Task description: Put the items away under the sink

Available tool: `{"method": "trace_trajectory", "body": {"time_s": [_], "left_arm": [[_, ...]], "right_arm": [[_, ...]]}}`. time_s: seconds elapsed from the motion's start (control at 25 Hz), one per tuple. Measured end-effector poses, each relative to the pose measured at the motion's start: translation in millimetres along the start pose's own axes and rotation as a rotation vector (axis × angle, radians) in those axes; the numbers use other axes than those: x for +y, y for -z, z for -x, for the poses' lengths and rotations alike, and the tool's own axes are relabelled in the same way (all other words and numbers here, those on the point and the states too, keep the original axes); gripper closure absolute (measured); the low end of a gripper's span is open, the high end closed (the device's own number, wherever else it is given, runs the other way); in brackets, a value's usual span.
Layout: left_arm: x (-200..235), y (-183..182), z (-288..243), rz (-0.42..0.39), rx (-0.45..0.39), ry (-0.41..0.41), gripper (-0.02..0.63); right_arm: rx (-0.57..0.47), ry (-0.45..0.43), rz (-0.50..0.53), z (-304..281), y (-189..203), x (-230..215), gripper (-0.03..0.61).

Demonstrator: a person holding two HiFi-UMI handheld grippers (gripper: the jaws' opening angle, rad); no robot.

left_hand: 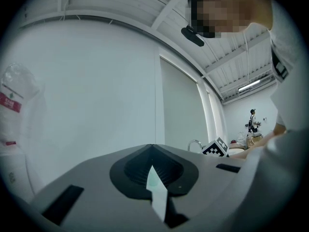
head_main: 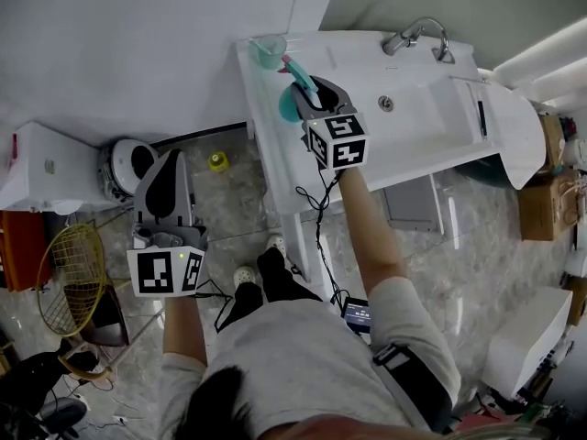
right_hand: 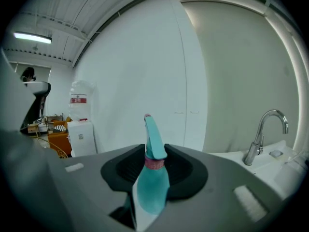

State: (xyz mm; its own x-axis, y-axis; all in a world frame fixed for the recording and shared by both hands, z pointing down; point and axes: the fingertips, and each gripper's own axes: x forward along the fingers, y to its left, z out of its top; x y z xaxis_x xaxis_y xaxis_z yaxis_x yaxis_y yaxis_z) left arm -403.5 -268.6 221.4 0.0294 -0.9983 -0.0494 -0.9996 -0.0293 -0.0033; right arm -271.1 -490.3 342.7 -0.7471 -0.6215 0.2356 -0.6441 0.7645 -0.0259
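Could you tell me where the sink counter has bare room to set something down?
The counter is bare at its right end, beyond the basin, save a thin dark strip. The basin below the faucet is empty too. The left end is crowded: a teal cup stands in the corner, and the right gripper holds a teal bottle beside it.

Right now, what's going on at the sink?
A person stands at the white sink counter with a two-jaw gripper in each hand. The right gripper is closed on a teal plastic bottle with a pink collar and bent nozzle, held over the counter's left end near a translucent teal cup. The left gripper is shut and empty, out over the floor to the left. The bottle has not yet gone under the sink.
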Motion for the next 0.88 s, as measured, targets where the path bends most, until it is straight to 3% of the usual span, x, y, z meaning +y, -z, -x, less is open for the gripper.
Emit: {"method": "trace_trajectory", "body": {"time_s": [0.88], "left_arm": [[-54.5, -49.5, 82.2, -0.007, -0.096, 0.243, 0.606]], "right_arm": [[-0.138, 0.209, -0.045, 193.0, -35.0, 58.6, 0.443]]}}
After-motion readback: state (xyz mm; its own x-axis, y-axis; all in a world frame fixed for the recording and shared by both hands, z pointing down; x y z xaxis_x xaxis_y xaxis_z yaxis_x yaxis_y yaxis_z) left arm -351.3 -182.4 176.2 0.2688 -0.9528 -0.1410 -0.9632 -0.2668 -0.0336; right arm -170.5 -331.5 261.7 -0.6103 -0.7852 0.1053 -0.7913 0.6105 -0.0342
